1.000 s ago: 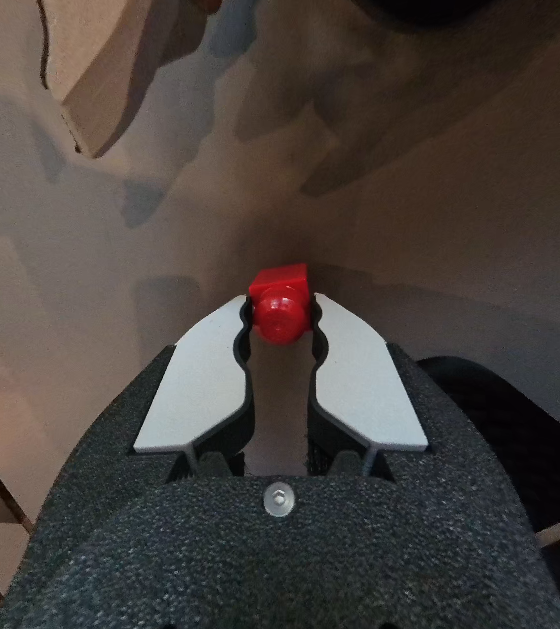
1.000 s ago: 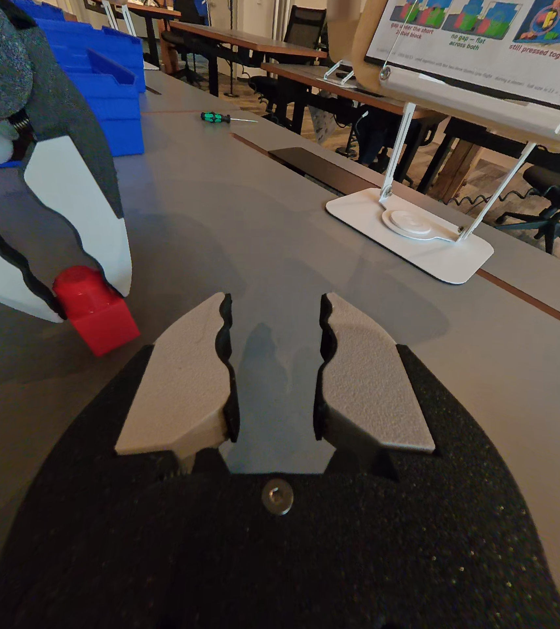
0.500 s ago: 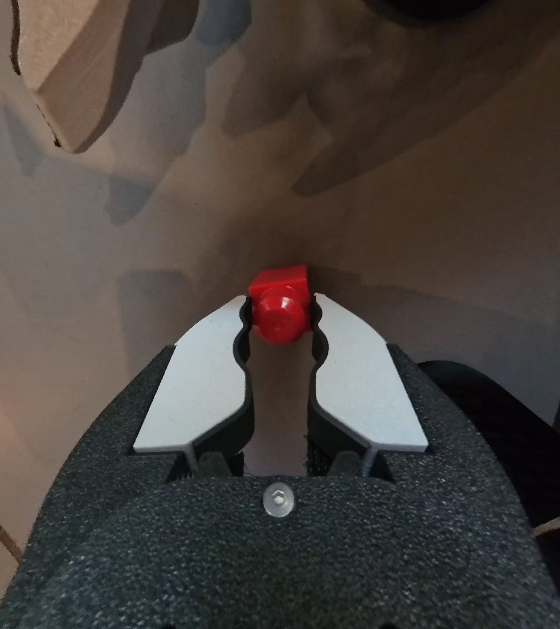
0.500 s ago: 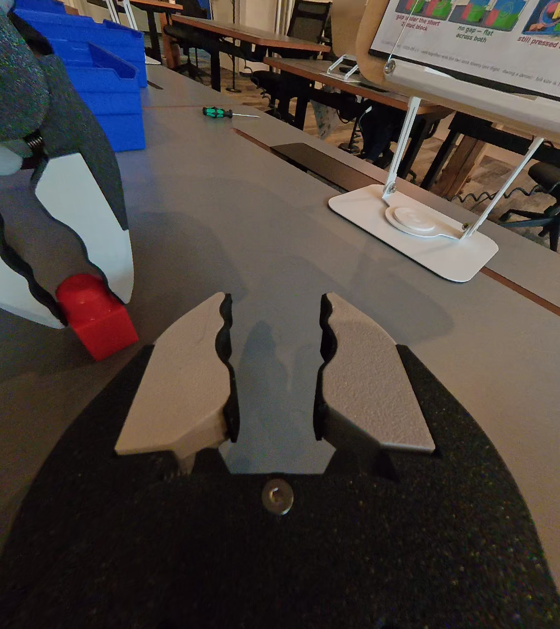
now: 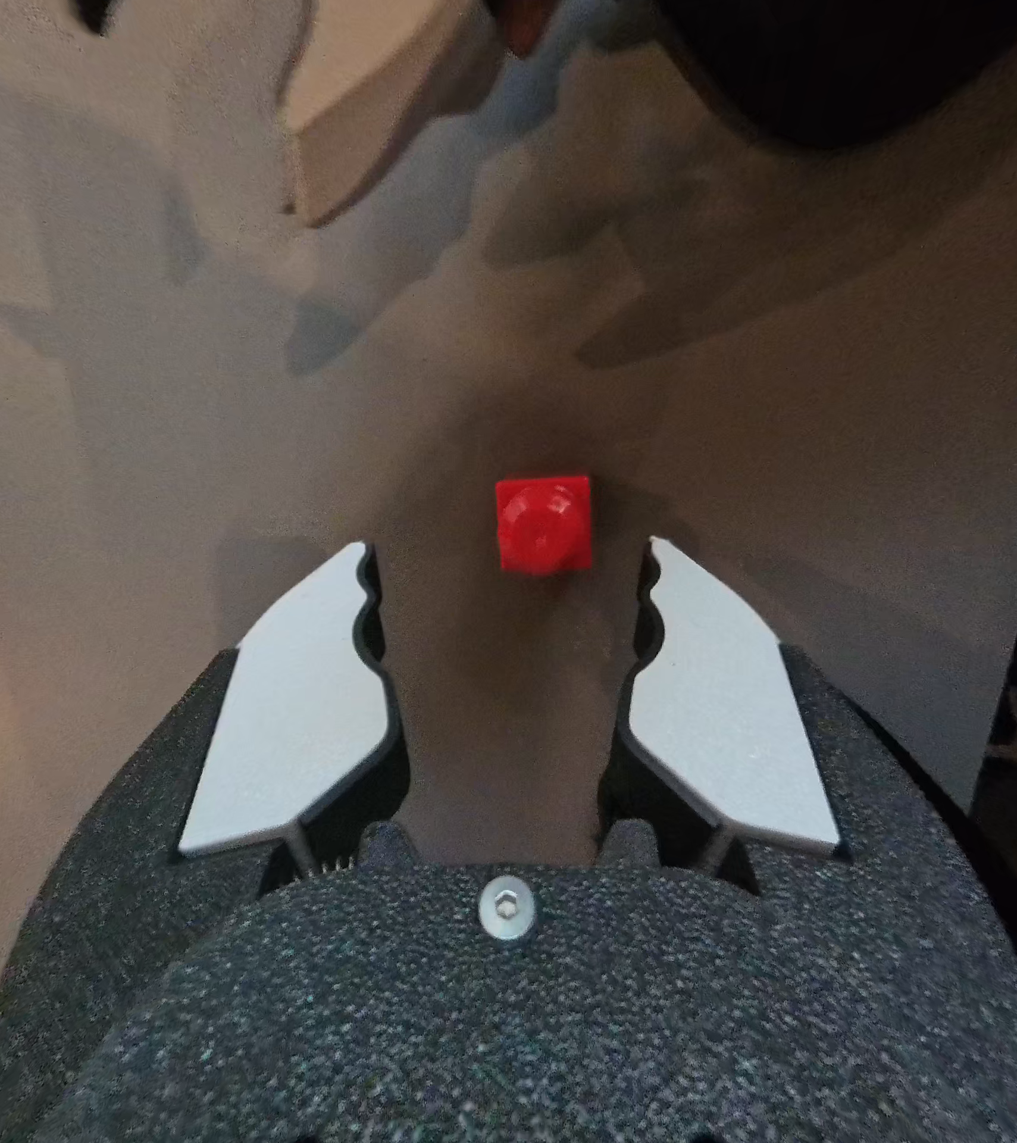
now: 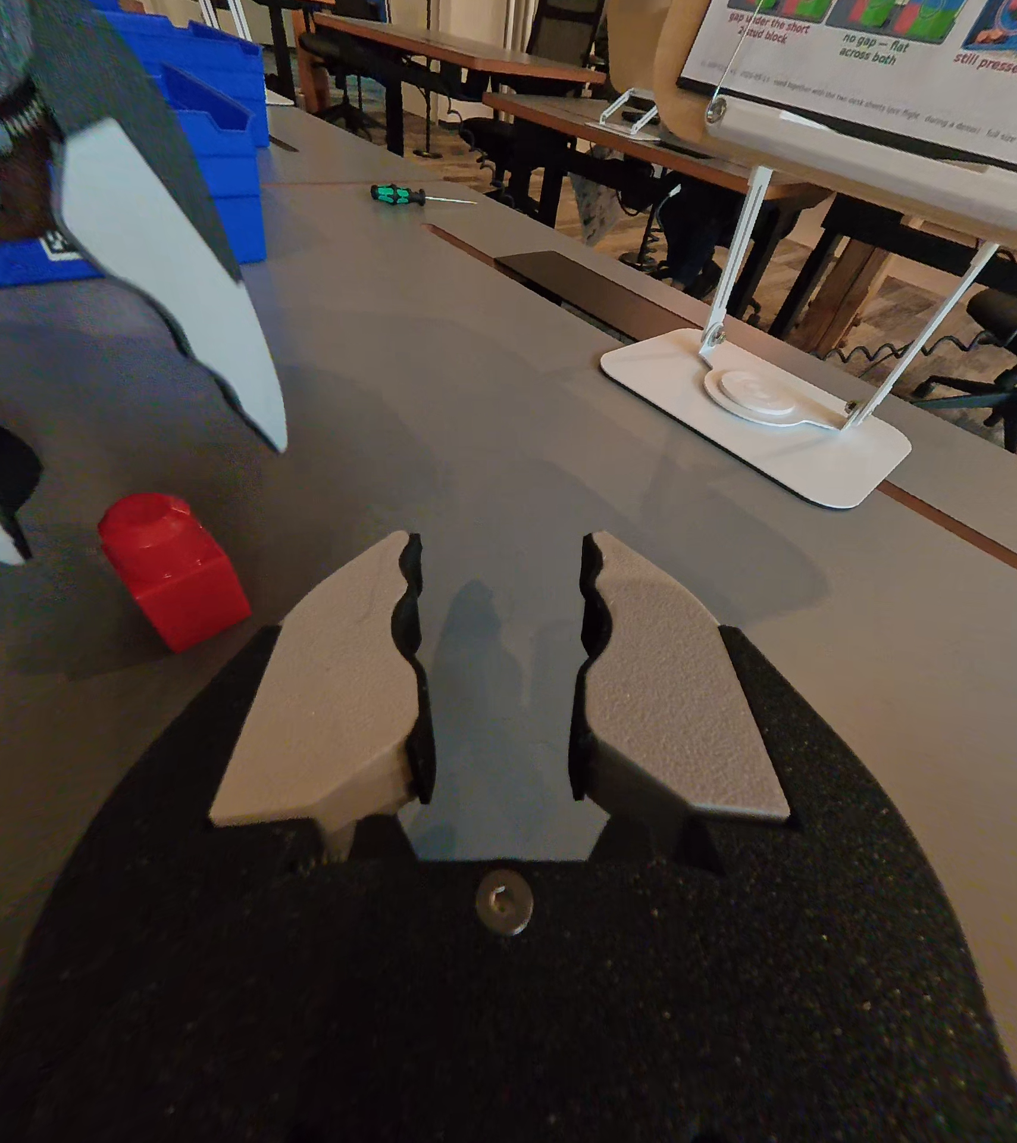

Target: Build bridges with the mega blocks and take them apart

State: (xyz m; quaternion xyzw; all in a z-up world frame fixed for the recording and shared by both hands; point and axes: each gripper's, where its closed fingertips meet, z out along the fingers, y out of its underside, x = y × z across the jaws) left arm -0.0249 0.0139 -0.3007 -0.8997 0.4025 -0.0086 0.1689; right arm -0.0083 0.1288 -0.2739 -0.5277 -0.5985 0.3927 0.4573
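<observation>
We note the red 1-stud block [image 5: 543,530] standing stud-up on the grey table [image 6: 493,402], free. Left gripper [image 5: 509,547] hangs directly above it, fingers spread wide, nearer. Right gripper [image 6: 496,544], fingers apart and empty, has the block just to its left.

A grey table [image 6: 493,383] carries a red block [image 6: 175,572] near left, white stand [image 6: 759,414] right, screwdriver [image 6: 413,196] and blue bins [image 6: 215,142] far.

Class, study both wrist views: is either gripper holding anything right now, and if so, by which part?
Nothing is held. The left gripper is open above the red block, which stands free on the table. The right gripper is open and empty.
</observation>
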